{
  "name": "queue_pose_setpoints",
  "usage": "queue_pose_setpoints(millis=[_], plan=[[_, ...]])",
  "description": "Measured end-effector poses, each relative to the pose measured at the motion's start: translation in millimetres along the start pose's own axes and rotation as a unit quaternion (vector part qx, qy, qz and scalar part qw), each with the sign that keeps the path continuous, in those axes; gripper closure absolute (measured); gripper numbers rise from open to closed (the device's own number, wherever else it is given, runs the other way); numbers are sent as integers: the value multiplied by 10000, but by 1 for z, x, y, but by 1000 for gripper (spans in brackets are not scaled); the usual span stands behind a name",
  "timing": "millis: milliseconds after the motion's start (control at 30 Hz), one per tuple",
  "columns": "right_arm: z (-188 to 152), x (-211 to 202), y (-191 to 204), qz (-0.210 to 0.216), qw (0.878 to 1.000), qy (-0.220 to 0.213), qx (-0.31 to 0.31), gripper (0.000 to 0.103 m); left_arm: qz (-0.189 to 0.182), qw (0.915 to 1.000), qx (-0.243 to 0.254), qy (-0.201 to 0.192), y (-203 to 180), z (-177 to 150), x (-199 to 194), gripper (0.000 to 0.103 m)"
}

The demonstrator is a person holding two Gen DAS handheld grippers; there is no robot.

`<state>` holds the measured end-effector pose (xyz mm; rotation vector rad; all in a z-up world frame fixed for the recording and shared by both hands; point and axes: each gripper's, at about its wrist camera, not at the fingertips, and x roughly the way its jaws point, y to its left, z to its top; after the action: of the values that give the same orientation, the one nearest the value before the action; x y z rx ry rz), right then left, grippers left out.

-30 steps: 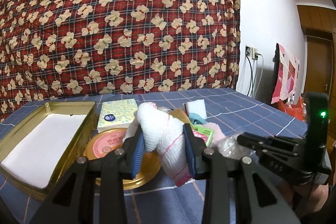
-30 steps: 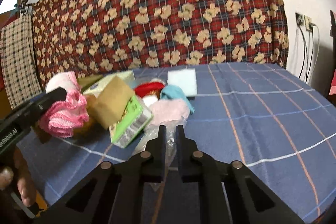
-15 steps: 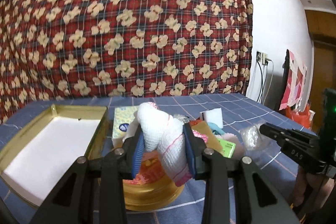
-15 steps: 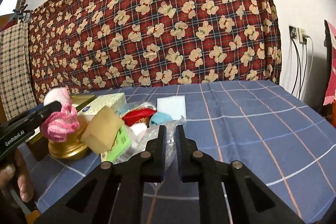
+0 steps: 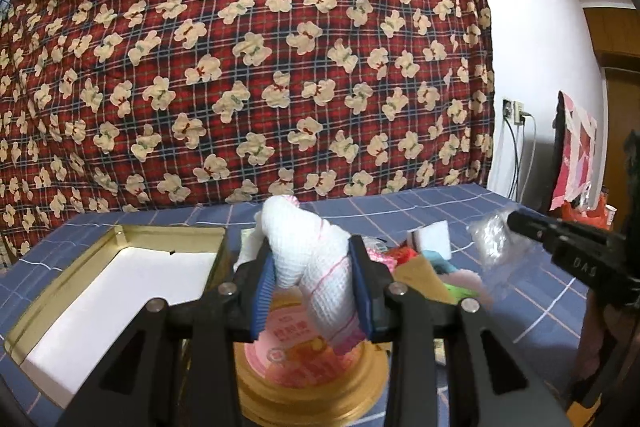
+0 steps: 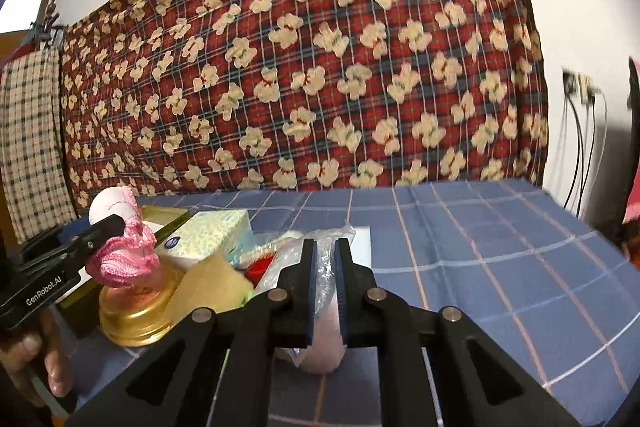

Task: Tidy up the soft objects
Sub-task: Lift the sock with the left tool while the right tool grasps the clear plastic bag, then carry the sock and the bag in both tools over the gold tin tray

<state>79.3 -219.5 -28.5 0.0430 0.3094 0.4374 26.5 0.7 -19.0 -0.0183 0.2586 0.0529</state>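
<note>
Waffle-weave cloth (image 5: 316, 259); glossy, seemingly metal tin (image 5: 312, 393)

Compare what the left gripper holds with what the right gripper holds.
The left gripper clamps a white and pink waffle cloth, opaque and bulky, jaws set apart. The right gripper pinches a clear plastic bag, thin and see-through, jaws nearly together. Both are soft and held above the blue checked tablecloth.

Both grippers are black plastic with silver round screws at the finger joints. The left gripper (image 5: 314, 283) has blue ribbed pads and white "GenRobot.AI" lettering along its side; the right gripper (image 6: 325, 279) has dark pads.
</note>
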Motion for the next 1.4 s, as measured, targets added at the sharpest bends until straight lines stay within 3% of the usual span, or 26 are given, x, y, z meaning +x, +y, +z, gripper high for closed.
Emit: queue_pose_setpoints(millis=[267, 667, 1400], plan=[[8, 12, 12, -96, 9996, -229, -145, 93, 123, 9999, 89, -83, 2, 1, 7, 69], [15, 35, 28, -203, 9990, -399, -76, 93, 394, 9990, -223, 35, 23, 3, 21, 69], [20, 47, 49, -288, 9971, -690, -123, 93, 452, 9988, -163, 65, 22, 3, 24, 69]])
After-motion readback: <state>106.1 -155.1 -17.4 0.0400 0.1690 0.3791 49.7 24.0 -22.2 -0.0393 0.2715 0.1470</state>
